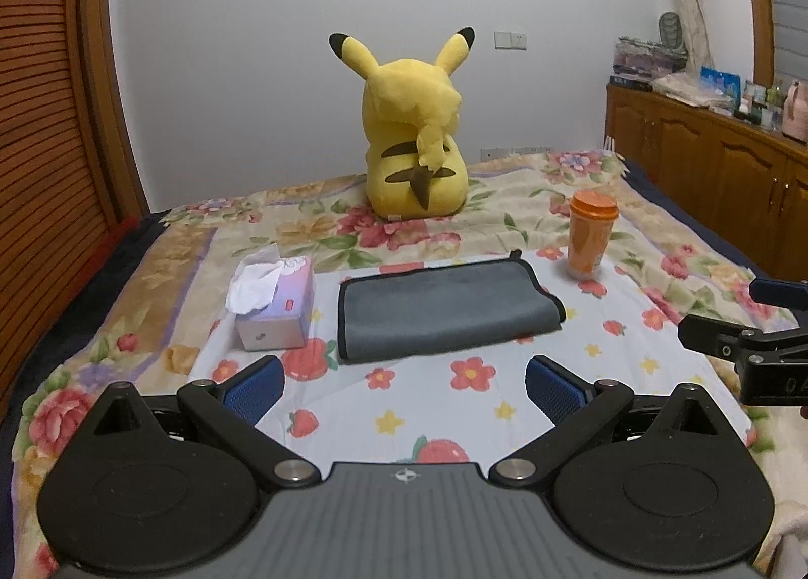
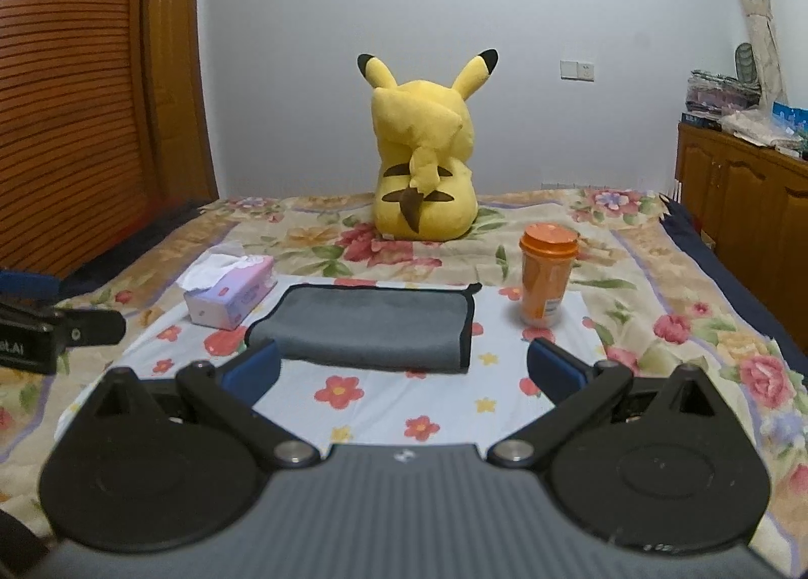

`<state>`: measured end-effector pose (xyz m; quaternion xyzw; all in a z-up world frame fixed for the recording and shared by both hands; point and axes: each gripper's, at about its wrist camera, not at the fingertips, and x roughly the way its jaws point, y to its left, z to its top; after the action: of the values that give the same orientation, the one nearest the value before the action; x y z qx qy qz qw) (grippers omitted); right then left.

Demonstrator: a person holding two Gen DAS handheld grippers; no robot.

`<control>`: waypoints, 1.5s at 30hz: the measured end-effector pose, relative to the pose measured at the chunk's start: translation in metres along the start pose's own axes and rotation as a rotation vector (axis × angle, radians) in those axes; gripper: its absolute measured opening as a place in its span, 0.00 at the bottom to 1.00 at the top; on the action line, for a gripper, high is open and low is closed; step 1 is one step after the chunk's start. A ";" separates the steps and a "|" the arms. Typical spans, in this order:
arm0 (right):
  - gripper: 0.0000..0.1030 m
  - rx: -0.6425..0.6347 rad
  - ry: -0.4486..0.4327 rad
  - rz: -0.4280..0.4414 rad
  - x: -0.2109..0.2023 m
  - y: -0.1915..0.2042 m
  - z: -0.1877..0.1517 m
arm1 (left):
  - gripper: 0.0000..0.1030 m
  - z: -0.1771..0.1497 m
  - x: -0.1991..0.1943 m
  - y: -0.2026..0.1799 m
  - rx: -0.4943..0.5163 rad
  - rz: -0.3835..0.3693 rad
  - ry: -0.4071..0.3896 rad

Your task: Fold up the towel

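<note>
A grey towel with a dark hem lies folded flat on the flowered bedsheet, its hemmed edges at the left and right. It also shows in the right wrist view. My left gripper is open and empty, held back from the towel's near edge. My right gripper is open and empty, just short of the towel's near edge. The right gripper's side shows at the right edge of the left wrist view.
A tissue box sits left of the towel. An orange lidded cup stands to the right rear. A yellow plush toy sits behind. A wooden cabinet runs along the right, a slatted wardrobe along the left.
</note>
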<state>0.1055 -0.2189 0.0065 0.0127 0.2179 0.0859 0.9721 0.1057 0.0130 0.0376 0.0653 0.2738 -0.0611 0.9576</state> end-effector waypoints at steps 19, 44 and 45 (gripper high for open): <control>1.00 0.039 0.028 -0.005 -0.020 -0.010 -0.042 | 1.00 -0.046 -0.010 -0.022 -0.011 -0.023 0.059; 1.00 0.043 0.043 -0.027 -0.024 -0.021 -0.090 | 1.00 -0.086 -0.011 -0.033 -0.024 -0.016 0.093; 1.00 0.042 0.043 -0.029 -0.025 -0.021 -0.091 | 1.00 -0.087 -0.012 -0.033 -0.025 -0.016 0.094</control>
<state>0.0483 -0.2453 -0.0664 0.0281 0.2404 0.0675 0.9679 0.0457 -0.0044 -0.0328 0.0539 0.3199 -0.0624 0.9439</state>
